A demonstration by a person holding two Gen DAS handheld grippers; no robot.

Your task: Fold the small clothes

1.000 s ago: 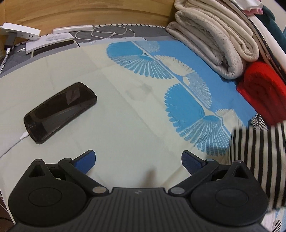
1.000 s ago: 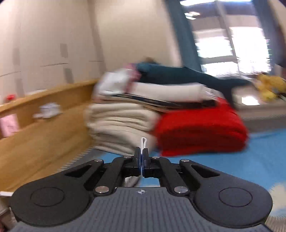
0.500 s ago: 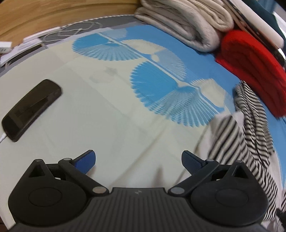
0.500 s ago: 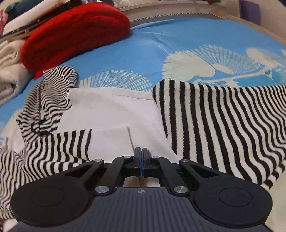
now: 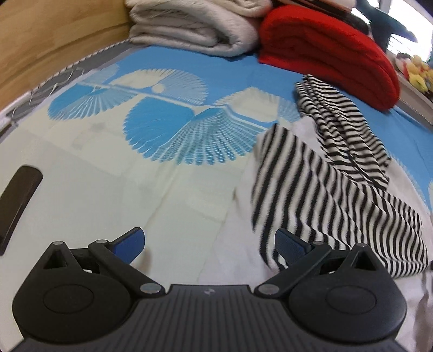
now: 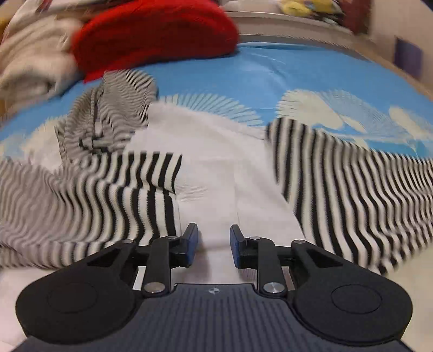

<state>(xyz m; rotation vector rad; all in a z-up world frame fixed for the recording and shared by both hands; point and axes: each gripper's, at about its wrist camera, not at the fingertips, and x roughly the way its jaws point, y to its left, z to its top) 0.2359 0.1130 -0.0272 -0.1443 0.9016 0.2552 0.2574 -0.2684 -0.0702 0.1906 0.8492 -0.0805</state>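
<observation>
A small garment (image 5: 319, 189) with black-and-white stripes and a plain white body lies spread and rumpled on the bed's blue and cream patterned sheet (image 5: 167, 127). My left gripper (image 5: 209, 245) stands wide open just above the sheet at the garment's left edge, its right finger over striped cloth, nothing between its pads. In the right wrist view the garment (image 6: 213, 173) fills the middle, striped sleeves to either side. My right gripper (image 6: 213, 245) hovers over the white middle part, its jaws opening, with only flat cloth below them and nothing pinched.
A folded red blanket (image 5: 330, 51) and beige folded blankets (image 5: 194, 24) are stacked at the head of the bed. A black phone (image 5: 19, 195) lies on the sheet at the far left. A wooden bed frame (image 5: 54, 40) borders the left side.
The left gripper swept right from the phone to the garment's edge. The right gripper came down from facing the blanket stack to just over the garment, and its shut jaws have parted.
</observation>
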